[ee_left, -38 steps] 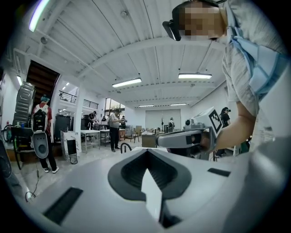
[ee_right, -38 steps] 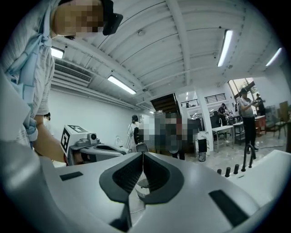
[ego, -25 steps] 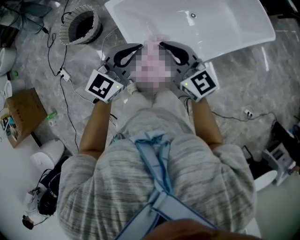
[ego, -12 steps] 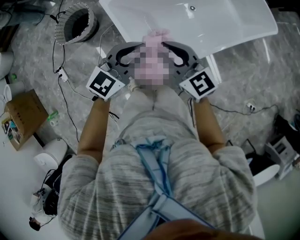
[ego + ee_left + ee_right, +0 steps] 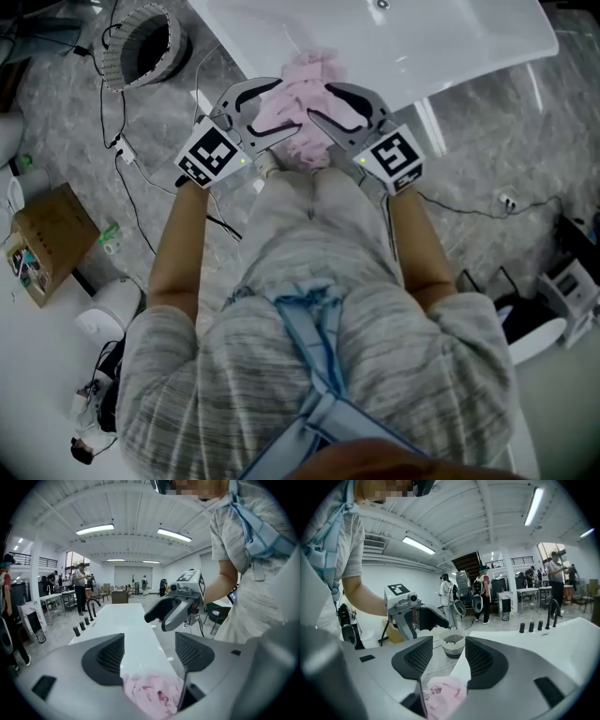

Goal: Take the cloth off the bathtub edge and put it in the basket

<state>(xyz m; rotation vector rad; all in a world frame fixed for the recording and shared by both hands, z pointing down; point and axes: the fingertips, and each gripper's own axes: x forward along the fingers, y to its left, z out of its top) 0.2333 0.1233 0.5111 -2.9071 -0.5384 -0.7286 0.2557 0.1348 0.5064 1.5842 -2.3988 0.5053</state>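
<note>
A white bathtub fills the top; the basket stands well apart, upper left. Our left gripper and right gripper, jaws just opened partway, straddle the pink cloth on the tub's edge. We should pinch bunched folds firmly.

A grey marbled floor lies all round, crossed at the left by a thin black cable that runs down from a small white plug block. A brown cardboard box sits at the left edge, with a rounded white object near it, lower down. Another small white plug lies on the floor at the right. In the hall behind, long ceiling lights glow, and several people stand well away.
</note>
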